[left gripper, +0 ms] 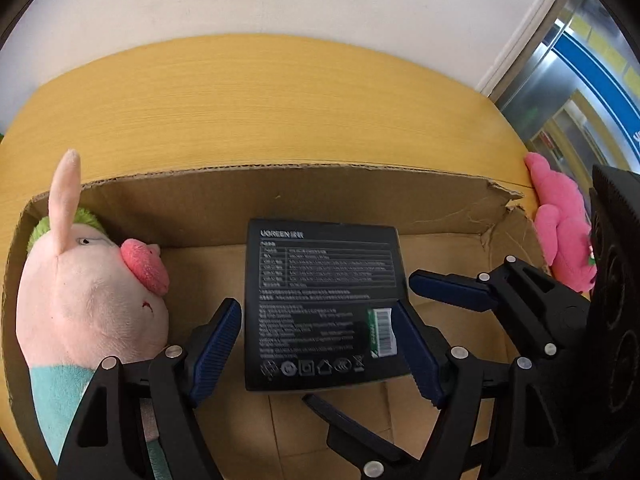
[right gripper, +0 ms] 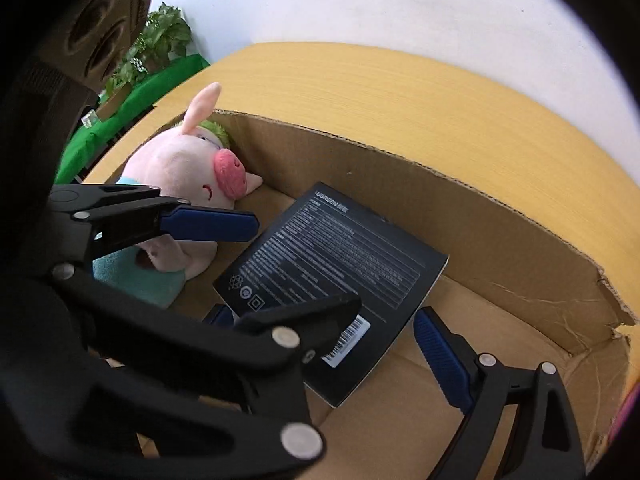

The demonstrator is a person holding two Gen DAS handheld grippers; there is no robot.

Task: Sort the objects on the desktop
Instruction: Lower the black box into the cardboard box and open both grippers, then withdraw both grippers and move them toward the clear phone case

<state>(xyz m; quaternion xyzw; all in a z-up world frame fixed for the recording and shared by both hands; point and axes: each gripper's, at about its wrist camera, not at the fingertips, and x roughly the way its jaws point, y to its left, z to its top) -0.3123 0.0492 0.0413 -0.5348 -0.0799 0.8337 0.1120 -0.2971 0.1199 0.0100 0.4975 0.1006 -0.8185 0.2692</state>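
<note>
Table (left gripper: 280, 100), yellow wood grain, set against a white wall.

Carton (left gripper: 320, 192) on it: open brown cardboard, low walls, the right corner torn and creased.

Pig (left gripper: 92, 292), plush, inside the carton at its left end. Pale pink, green tuft, red snout, teal shirt. It lies on its side, snout toward the middle.

Box (left gripper: 320, 280), black and flat, inside the carton near the middle and just right of the pig, apart from it. The printed face is up, with white text and a row of symbols along the near edge. From the right wrist it sits at an angle to the carton wall.

Left gripper (left gripper: 316, 352): jaws wide, one blue pad at each side edge of the box. Both pads sit right at the edges; cannot tell whether they press.

Right gripper (right gripper: 320, 316): jaws also wide, around the near corner of the box. One finger is mostly hidden behind the left gripper. Cannot tell whether it grips.

Pink toy (left gripper: 560, 232), plush, outside the carton, on the table by the torn corner.

Barcode label (left gripper: 382, 332), white and green, on the box beside the left gripper's right pad.
</note>
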